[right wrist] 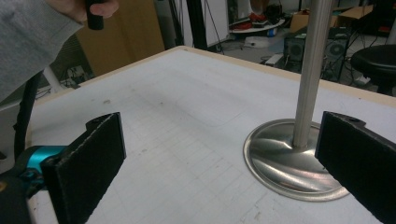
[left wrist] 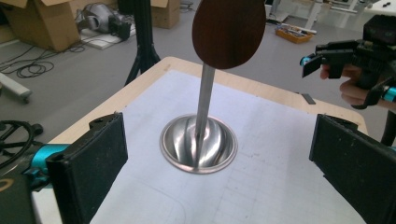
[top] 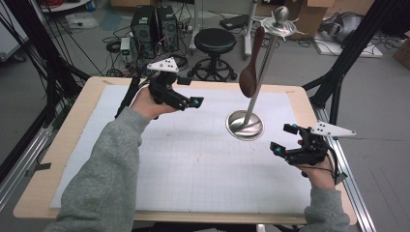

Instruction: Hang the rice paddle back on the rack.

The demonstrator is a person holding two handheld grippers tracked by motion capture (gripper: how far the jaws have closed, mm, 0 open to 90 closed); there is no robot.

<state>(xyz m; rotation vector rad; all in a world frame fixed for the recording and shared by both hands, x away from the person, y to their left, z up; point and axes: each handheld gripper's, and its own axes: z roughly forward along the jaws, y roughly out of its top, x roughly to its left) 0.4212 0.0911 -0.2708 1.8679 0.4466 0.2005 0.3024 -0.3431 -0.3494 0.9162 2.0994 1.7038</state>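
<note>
From above, a wooden spoon is hanging upright on the stand — bowl downward. Left gripper view: jaws gaping wide, spoon bowl ahead. Right gripper view: jaws spreading apart — stand base just beyond.

Beyond the far edge of the table, past the left gripper, the grey floor holds a black round stool, two dark computer towers and many loose cables. Cardboard boxes stand further away. Black tripod legs rise behind the right gripper. The light is even and soft.
</note>
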